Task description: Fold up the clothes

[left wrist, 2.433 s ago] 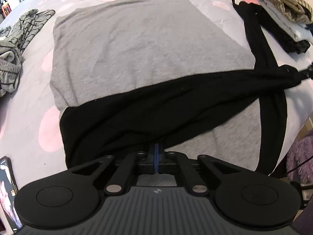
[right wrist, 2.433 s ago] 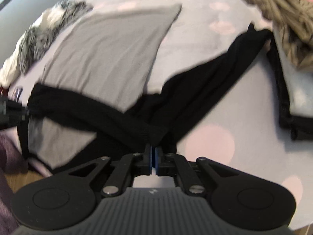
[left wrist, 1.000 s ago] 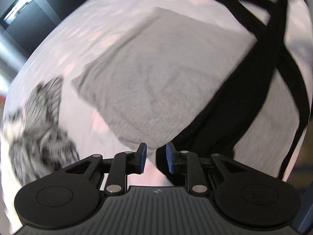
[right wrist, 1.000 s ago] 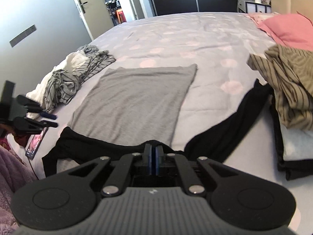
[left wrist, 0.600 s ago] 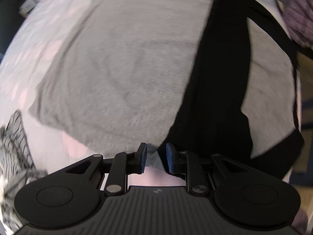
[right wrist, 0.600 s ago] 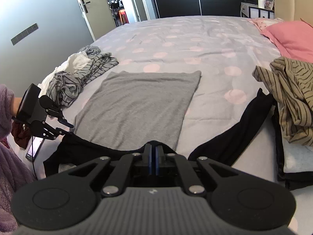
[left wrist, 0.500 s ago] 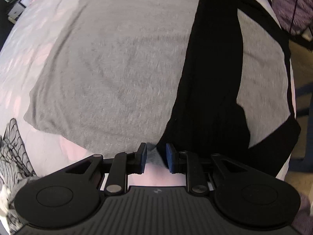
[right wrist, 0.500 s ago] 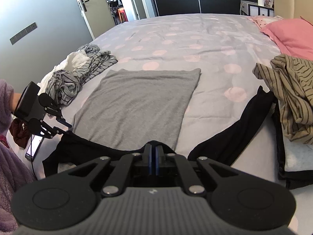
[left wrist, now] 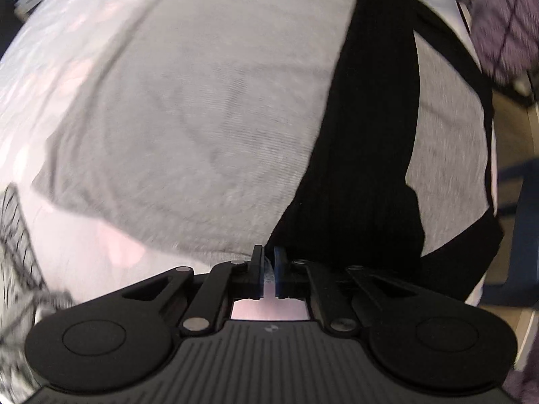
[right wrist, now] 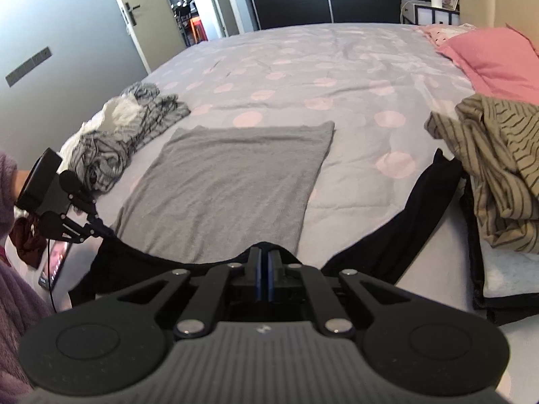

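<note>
Left gripper (left wrist: pixel 266 262) closing its jaws on the near edge of the grey shirt (left wrist: pixel 202 114), a bit of grey cloth showing between the pads. Right gripper (right wrist: pixel 263 262) pinching tight the black sleeve (right wrist: pixel 404 229), lifting it up a little. Lying flat near the front edge of the bed (right wrist: pixel 337 67), black sleeves crossing over the grey part. Sitting near the bed's left edge, striped clothes pile (right wrist: pixel 128 134); at the right edge, brown striped heap (right wrist: pixel 498 165).

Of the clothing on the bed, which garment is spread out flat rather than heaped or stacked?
The grey knit top with black sleeves, spread flat mid-bed. The grey-and-white striped clothes lie crumpled to its left; the olive striped garment is heaped on a stack at right.
</note>
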`<action>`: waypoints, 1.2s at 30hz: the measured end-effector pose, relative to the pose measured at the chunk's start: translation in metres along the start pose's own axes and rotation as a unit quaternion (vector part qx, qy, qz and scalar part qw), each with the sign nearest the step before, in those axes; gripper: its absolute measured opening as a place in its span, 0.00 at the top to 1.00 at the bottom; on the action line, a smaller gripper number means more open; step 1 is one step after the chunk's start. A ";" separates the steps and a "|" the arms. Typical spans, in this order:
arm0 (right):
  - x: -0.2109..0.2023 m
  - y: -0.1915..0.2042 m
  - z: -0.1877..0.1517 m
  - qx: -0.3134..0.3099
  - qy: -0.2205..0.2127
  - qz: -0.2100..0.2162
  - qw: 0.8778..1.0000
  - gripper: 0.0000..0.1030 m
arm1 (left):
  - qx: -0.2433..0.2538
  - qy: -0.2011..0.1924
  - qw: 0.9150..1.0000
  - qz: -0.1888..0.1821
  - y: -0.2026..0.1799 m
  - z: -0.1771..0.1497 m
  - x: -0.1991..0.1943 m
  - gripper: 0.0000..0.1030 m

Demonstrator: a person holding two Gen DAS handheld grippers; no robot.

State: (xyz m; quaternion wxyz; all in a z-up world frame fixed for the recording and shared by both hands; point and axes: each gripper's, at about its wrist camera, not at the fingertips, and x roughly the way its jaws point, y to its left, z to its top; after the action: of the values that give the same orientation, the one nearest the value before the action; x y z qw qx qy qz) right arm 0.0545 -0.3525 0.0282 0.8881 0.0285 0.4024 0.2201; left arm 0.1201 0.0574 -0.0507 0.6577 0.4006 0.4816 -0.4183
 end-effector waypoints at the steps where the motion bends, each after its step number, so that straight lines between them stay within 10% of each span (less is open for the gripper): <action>1: -0.001 0.002 0.005 -0.003 -0.002 -0.002 1.000 0.95 | -0.013 -0.008 1.000 0.002 0.003 -0.006 -0.006 0.97; 10: 0.031 0.052 0.109 -0.128 0.007 -0.047 0.991 0.95 | -0.079 -0.033 0.996 0.028 0.025 -0.049 -0.027 0.97; 22: 0.213 0.153 0.277 -0.293 0.034 -0.083 0.952 0.95 | -0.103 -0.026 0.994 0.005 0.038 -0.070 -0.014 0.98; 36: 0.455 0.247 0.298 -0.342 0.083 -0.049 0.935 0.95 | -0.120 -0.015 0.992 -0.018 0.046 -0.085 0.006 1.00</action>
State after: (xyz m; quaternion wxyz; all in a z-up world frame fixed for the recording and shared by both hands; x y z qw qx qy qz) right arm 0.4437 0.0964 -0.0341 0.8176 -0.3146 0.3758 0.3023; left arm 0.1388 0.1509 -0.0694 0.7007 0.3035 0.5255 -0.3752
